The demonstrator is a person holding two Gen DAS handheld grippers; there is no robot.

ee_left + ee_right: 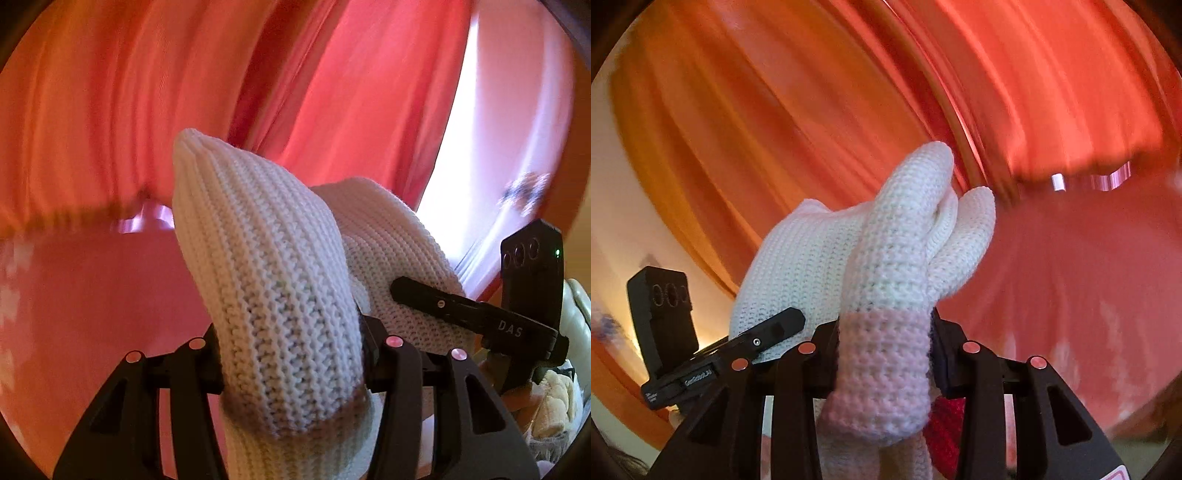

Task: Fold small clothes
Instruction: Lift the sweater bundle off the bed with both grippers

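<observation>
Left tool (291,354) and right tool (882,354) each clamp white knit garment (273,280), raised before orange curtain (92,110). Advice: keep grips level, pull taut, lower evenly, then fold.

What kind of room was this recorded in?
Probably a home room, perhaps a bedroom. Long orange-red curtains hang by a bright window, and a pink surface lies below the white knit garment held by both grippers.
</observation>
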